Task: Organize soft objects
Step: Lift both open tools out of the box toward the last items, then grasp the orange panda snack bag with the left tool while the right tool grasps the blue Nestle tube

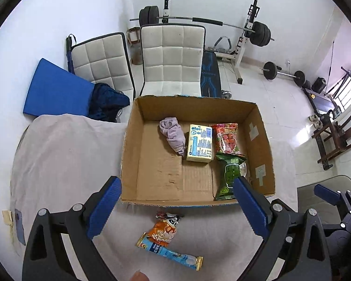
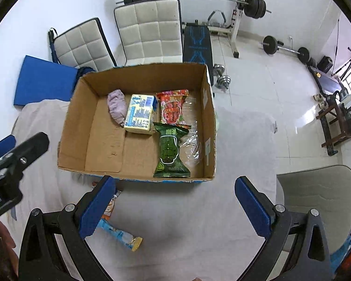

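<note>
An open cardboard box (image 1: 133, 145) (image 2: 77, 119) stands on the cloth-covered table. In it lie a lilac cloth (image 1: 173, 135) (image 2: 116, 107), a yellow-blue packet (image 1: 200, 144) (image 2: 140, 114), a red snack bag (image 1: 225, 138) (image 2: 173, 107), a green snack bag (image 1: 229, 173) (image 2: 170, 151) and clear plastic wrap (image 2: 190, 138). On the table in front of the box lie an orange snack bag (image 1: 166, 229) (image 2: 111, 207) and a light-blue stick packet (image 1: 173, 255) (image 2: 120, 234). My left gripper (image 1: 175, 208) is open above them. My right gripper (image 2: 174, 207) is open and empty, right of them.
Two white padded chairs (image 1: 173, 53) stand behind the table, with a blue mat (image 1: 56, 89) and dark clothing (image 1: 107, 100) at the left. Barbell rack and weights (image 1: 252, 32) stand at the back. A grey chair (image 2: 316, 194) is at the right.
</note>
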Tool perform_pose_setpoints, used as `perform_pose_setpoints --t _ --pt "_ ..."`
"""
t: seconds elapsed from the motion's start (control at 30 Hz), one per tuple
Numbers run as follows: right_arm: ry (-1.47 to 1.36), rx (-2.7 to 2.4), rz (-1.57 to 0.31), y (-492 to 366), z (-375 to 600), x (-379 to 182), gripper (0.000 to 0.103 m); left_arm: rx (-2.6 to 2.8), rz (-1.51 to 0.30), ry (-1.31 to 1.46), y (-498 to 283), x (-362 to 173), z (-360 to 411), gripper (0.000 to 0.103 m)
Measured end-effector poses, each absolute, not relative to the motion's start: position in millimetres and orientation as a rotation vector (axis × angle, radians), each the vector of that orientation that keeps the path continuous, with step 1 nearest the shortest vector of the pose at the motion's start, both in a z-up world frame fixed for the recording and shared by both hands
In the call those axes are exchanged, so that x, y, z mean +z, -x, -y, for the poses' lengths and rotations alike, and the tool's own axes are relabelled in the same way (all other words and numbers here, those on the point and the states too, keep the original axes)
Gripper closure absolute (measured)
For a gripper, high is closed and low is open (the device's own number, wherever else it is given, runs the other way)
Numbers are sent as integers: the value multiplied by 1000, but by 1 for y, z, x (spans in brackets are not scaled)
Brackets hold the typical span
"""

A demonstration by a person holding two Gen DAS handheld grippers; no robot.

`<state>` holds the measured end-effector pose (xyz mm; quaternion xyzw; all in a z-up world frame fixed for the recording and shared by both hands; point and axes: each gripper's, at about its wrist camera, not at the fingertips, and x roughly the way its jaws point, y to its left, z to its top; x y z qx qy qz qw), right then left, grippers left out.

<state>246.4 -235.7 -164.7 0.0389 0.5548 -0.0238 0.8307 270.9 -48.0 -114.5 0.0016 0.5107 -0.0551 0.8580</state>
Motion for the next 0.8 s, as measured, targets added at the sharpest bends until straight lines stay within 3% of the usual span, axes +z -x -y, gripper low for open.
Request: perform_pose_setpoints --t 0.17,0.3,0.63,0.73,0.8 --pt "-100 -25 -1170 -237 235 -158 0 -88 -1071 24 -261 -113 36 5" --pt "-90 57 -1240 -226 216 -187 0 -7 -1117 64 -237 -137 2 5" --pt "111 287 -1551 -201 107 -348 0 240 -1422 83 -169 -275 -77 5" --pt "171 317 -1604 -196 79 -384 7 286 -1465 77 -158 -299 -88 5" --pt "216 321 -1620 -195 67 -397 21 315 -1483 66 -153 -312 -93 5"
